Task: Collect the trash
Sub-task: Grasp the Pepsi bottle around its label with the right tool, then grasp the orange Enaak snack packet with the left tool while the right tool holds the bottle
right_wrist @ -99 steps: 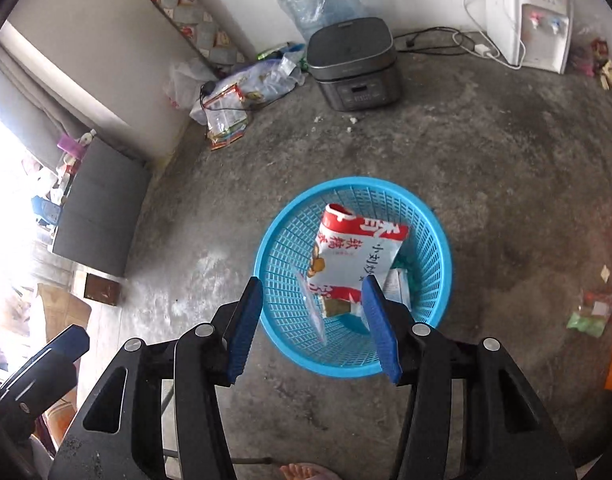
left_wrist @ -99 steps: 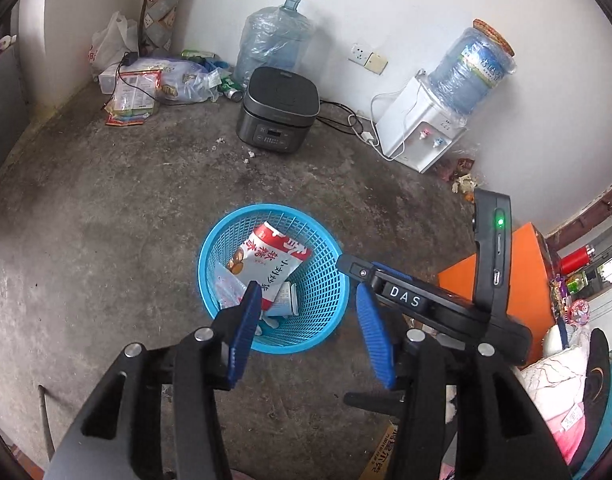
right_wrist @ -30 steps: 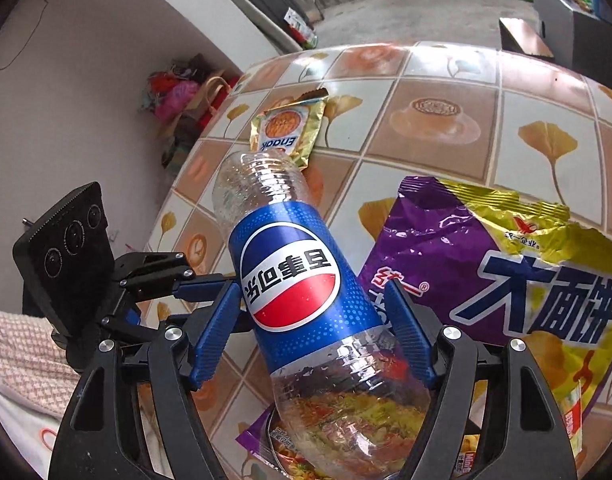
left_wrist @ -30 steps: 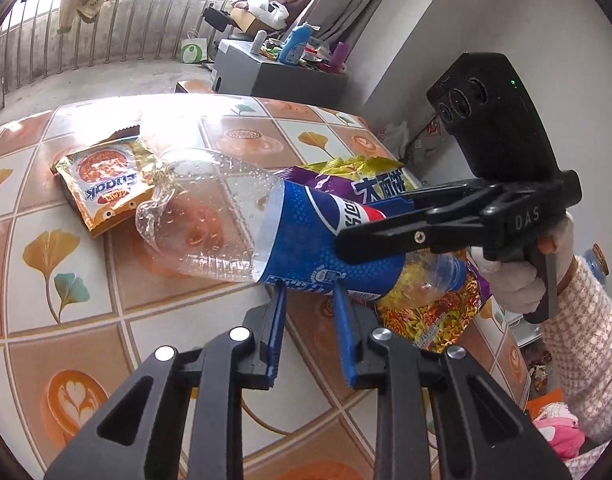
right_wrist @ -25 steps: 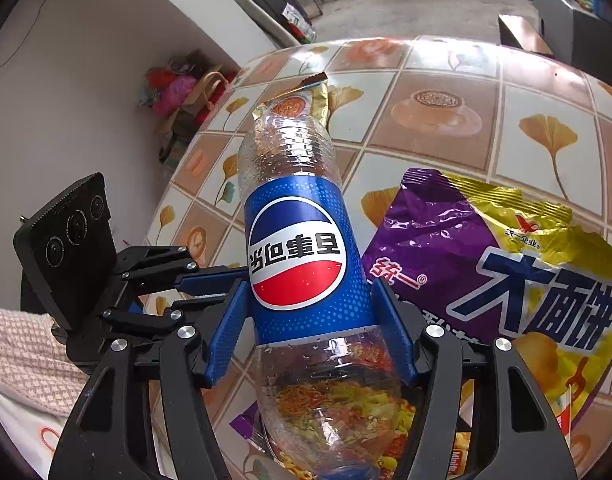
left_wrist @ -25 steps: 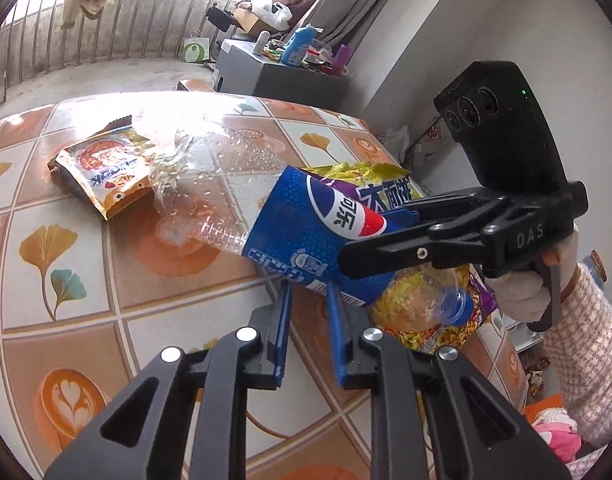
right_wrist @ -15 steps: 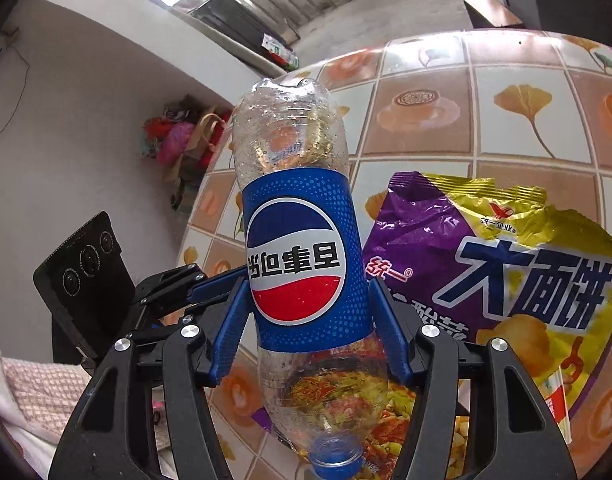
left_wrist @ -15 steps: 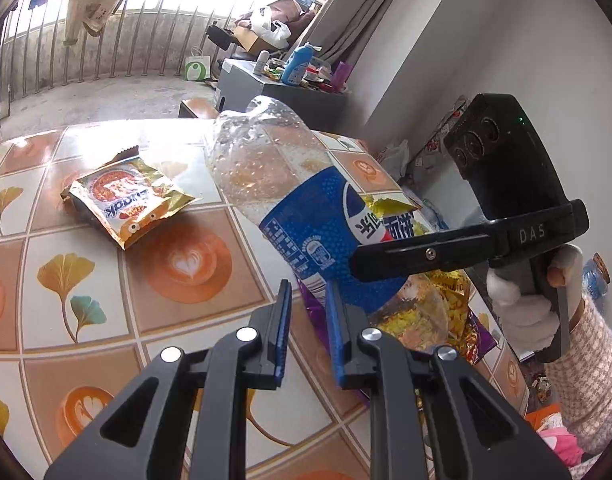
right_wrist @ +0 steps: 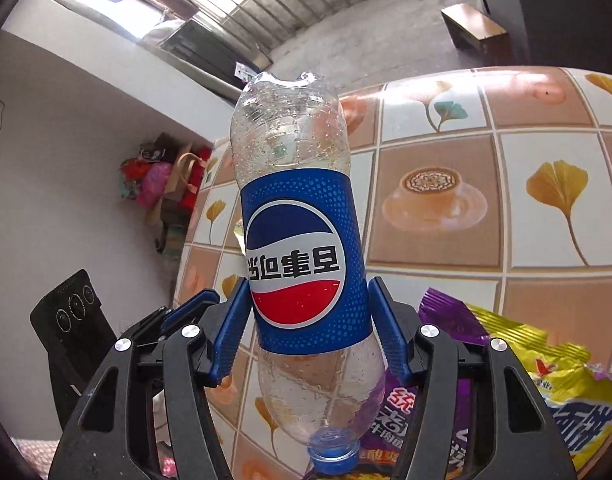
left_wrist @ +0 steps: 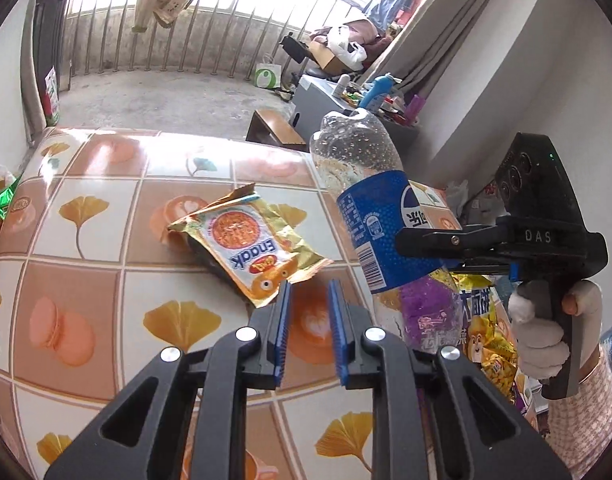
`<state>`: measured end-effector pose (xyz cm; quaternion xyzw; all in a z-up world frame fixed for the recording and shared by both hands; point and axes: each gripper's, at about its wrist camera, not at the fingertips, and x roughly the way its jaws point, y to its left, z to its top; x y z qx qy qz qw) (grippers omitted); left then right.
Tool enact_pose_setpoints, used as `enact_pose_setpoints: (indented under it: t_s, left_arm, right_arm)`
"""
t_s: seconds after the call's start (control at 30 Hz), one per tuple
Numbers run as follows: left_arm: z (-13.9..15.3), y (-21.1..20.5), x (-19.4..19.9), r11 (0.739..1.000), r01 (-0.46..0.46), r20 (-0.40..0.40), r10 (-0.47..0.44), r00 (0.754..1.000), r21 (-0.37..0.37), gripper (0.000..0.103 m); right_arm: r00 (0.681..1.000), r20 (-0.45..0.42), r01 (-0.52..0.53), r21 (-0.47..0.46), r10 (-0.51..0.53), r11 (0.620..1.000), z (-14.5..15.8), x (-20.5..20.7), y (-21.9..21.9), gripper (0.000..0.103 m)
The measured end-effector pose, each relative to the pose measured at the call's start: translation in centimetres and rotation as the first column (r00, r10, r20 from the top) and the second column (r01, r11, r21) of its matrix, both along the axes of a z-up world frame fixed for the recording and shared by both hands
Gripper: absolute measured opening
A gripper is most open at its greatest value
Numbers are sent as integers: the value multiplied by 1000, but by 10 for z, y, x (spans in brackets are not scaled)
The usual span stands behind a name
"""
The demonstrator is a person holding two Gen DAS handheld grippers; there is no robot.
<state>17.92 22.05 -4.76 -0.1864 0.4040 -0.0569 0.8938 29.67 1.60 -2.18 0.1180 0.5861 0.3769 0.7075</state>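
Note:
My right gripper (right_wrist: 309, 312) is shut on an empty Pepsi bottle (right_wrist: 302, 264) with a blue label. It holds the bottle upside down, cap toward me, above the tiled table (right_wrist: 498, 184). In the left wrist view the bottle (left_wrist: 380, 220) hangs at the right, clamped by the right gripper (left_wrist: 430, 240). My left gripper (left_wrist: 309, 300) is nearly closed and empty, just short of a gold Enaak snack wrapper (left_wrist: 246, 248) lying on the table (left_wrist: 86, 280). A purple and yellow chip bag (right_wrist: 538, 372) lies under the bottle.
The table's left edge (left_wrist: 10, 208) drops to the floor. A grey cabinet (left_wrist: 326, 100) with clutter and a small wooden stool (left_wrist: 276, 130) stand beyond the table. More snack bags (left_wrist: 486, 344) lie at the table's right edge.
The right gripper lifted the bottle off the table and swung it upright, bottom up. The left gripper moved toward the Enaak wrapper and its fingers stand slightly wider apart than before.

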Motion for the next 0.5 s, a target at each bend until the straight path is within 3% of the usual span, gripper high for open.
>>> enact_pose_setpoints:
  t_s: [0.13, 0.33, 0.5]
  left_arm:
    - [-14, 29, 12, 996, -67, -73, 62, 995, -67, 30]
    - [-28, 48, 28, 984, -93, -113, 77, 991, -150, 30]
    - [-33, 51, 32, 980, -124, -102, 109, 989, -153, 30]
  right_arm:
    - [999, -45, -5, -38, 3, 999, -14, 12, 19, 56]
    - [998, -52, -25, -46, 23, 999, -13, 6, 23, 56]
    - [998, -53, -40, -43, 38, 998, -13, 6, 33, 56]
